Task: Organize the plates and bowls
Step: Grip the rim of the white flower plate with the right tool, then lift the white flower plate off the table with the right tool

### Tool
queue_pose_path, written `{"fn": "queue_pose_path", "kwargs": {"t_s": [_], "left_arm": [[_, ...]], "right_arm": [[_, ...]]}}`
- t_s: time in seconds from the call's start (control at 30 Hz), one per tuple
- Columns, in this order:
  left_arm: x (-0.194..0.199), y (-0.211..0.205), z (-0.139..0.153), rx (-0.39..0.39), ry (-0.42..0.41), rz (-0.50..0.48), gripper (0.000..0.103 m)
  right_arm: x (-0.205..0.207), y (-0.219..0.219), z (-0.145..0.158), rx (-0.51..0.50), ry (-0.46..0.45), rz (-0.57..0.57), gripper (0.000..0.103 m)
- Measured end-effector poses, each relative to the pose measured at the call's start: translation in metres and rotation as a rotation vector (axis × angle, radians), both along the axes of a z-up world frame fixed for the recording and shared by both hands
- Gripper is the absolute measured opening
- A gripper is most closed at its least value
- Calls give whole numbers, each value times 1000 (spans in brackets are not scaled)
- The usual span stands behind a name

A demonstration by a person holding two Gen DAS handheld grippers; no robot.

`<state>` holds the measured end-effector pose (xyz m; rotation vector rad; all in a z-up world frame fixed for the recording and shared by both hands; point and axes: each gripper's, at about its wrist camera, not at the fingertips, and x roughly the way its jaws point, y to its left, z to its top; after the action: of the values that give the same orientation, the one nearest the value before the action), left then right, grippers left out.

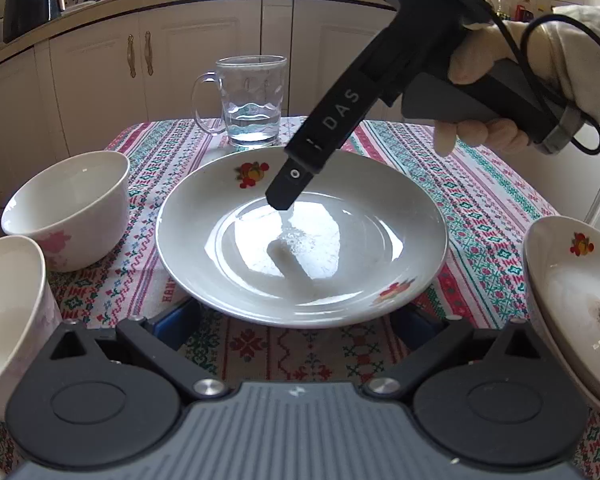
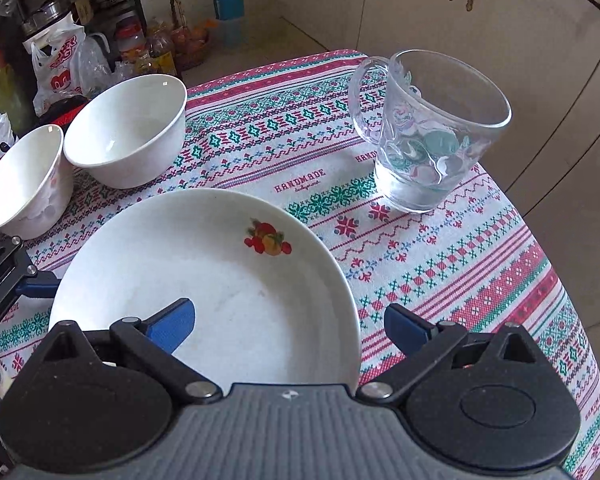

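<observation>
Nearest the lens in the left wrist view we see the left hand-held gripper [image 1: 300,320], its blue-padded fingers spread wide at the near rim of a white plate [image 1: 300,240] with fruit decals; nothing is pinched between them. The plate lies flat on the counter [image 1: 480,208], which is covered by a patterned cloth in red, green and white. In this view, left of the plate stand two white bowls [image 1: 72,212], one just beside the other, both upright. At the right edge we see a second plate [image 1: 576,300], tilted; what supports it we cannot tell. Behind the central plate stands a glass mug [image 1: 252,100] holding a little water.

In the right wrist view the right hand-held gripper [image 2: 290,326] is likewise spread. Its left finger [image 2: 172,320] hangs over the plate's well, while the other lies outside the rim, over the cloth, so the rim runs between them; the pads do not press on it. A gloved hand [image 1: 540,72] holds this gripper's handle above the plate.
</observation>
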<state>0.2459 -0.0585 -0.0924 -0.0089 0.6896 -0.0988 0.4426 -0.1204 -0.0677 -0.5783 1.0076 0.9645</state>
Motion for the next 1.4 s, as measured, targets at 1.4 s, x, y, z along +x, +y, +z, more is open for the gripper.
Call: {"fn": "queue_pose_path", "kwargs": {"t_s": [1.4], "left_arm": [[-15, -12, 6, 112, -33, -90, 101]], "right_arm": [[5, -14, 4, 35, 177, 45, 82]]}}
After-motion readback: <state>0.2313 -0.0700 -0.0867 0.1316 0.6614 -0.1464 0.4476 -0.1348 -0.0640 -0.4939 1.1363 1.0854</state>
